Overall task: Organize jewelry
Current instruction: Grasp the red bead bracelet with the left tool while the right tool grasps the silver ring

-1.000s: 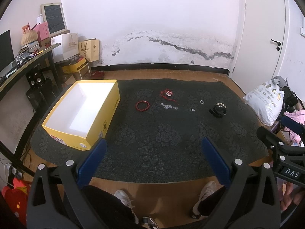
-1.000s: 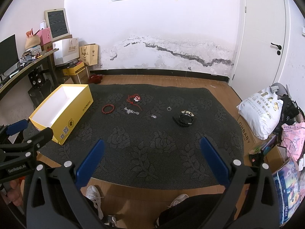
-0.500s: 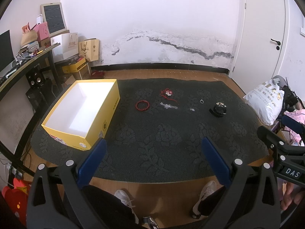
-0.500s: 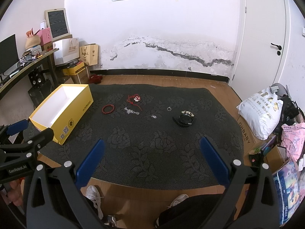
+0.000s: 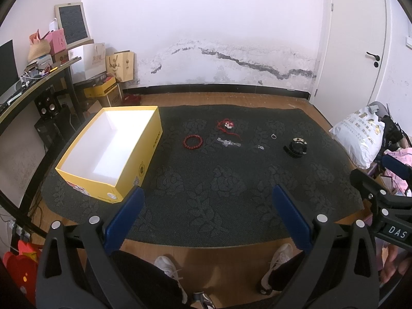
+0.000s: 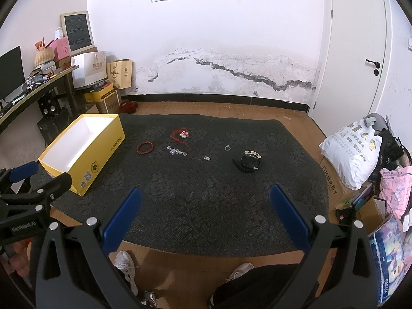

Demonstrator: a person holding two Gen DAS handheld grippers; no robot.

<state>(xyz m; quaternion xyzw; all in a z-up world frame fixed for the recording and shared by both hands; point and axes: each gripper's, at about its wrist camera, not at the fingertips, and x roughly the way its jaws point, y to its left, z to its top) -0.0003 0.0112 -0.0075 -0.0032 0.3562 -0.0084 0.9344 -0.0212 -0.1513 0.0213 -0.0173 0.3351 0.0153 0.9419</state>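
Jewelry lies on a dark patterned rug (image 5: 211,188): a red bead bracelet (image 5: 193,142), a red cord piece (image 5: 226,125), a silver chain (image 5: 228,142), a small silver charm (image 5: 260,148), a ring (image 5: 273,136) and a black watch (image 5: 295,148). An open, empty yellow box (image 5: 110,152) stands at the rug's left. The same items show in the right wrist view: bracelet (image 6: 145,147), watch (image 6: 248,162), box (image 6: 82,152). My left gripper (image 5: 206,203) and right gripper (image 6: 204,203) are both open and empty, held above the rug's near edge, far from the jewelry.
A black desk (image 5: 31,87) with boxes and bags stands at left. A white sack (image 6: 352,152) and cartons sit at the right. A white door (image 6: 360,51) is at the back right. The person's shoes (image 5: 170,270) are below on the wooden floor.
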